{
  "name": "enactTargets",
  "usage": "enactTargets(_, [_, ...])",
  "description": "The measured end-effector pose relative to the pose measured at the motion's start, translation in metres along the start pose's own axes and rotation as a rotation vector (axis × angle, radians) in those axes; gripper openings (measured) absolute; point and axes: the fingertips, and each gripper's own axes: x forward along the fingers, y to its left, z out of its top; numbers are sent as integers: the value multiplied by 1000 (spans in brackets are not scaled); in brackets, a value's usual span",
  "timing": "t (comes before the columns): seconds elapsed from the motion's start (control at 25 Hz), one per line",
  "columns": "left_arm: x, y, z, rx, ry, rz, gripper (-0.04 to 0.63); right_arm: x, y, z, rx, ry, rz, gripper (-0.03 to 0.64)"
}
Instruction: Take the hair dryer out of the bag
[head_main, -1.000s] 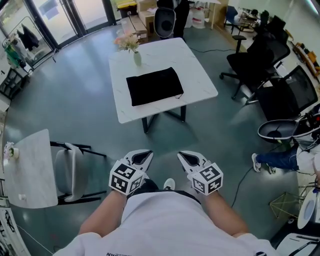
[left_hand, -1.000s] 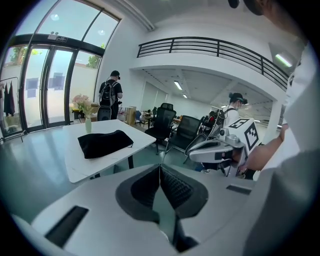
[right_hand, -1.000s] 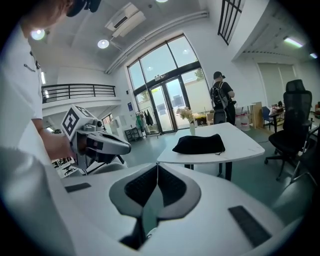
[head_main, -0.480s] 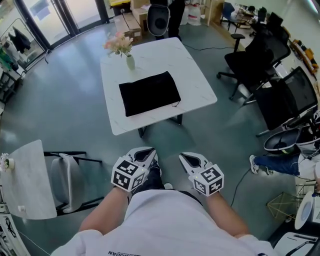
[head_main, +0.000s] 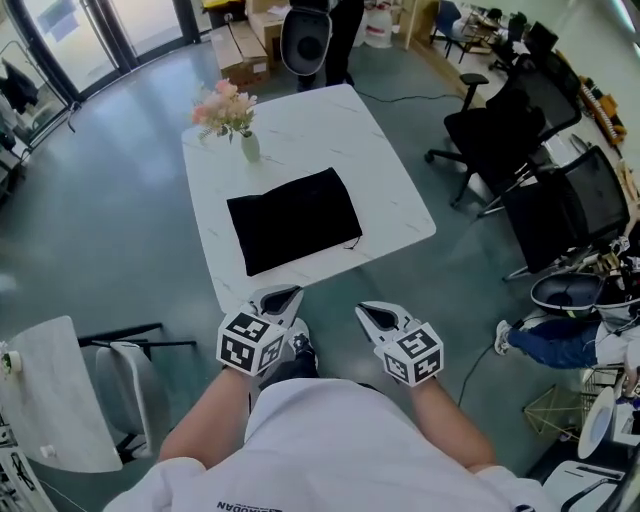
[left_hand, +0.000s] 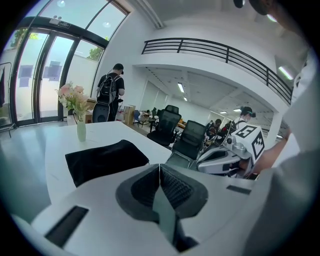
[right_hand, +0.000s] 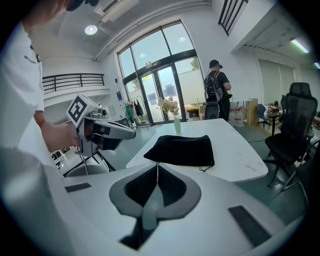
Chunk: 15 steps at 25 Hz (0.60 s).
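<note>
- Two claws, the left claw (head_main: 283, 298) and the right claw (head_main: 368, 312), are held side by side in front of the person's chest. Each has its jaws pressed together with nothing between them.
- Both point toward the white desk (head_main: 330, 120) but sit short of its near edge, touching nothing on it.
- One black bag (head_main: 293, 219) lies flat near the middle of the desk. A vase of flowers (head_main: 248, 145) stands beyond it toward the far left corner, apart from the bag.
- No hair dryer shows in any view. I judge it to be inside the bag.
- One thin drawstring (head_main: 352, 243) trails from the bag's near right corner, so the mouth is probably at that end. The opening itself cannot be made out.
- Step in hand, as I read it: the approach to the desk, before any contact with the bag.
- Next, both claws need to reach over the near edge and spread their jaws. One should pinch the cloth by the drawstring end to hold the bag, while the other loosens the mouth enough to get at the dryer.
</note>
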Motion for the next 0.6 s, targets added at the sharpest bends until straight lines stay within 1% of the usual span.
enactTargets(0.12, [9, 29, 22, 9, -19, -5, 18, 20, -15, 14, -11, 28, -17, 17])
enactTargets(0.2, [16, 49, 29, 14, -19, -8, 18, 35, -28, 18, -18, 49, -37, 17])
enactTargets(0.36, [28, 85, 36, 31, 21, -3, 18, 67, -46, 26, 1, 76, -55, 17])
enactTargets(0.48, [39, 101, 41, 52, 48, -13, 18, 84, -56, 36, 22, 73, -61, 17])
enactTargets(0.6, [44, 115, 46, 69, 64, -13, 18, 98, -61, 45, 15, 79, -57, 17])
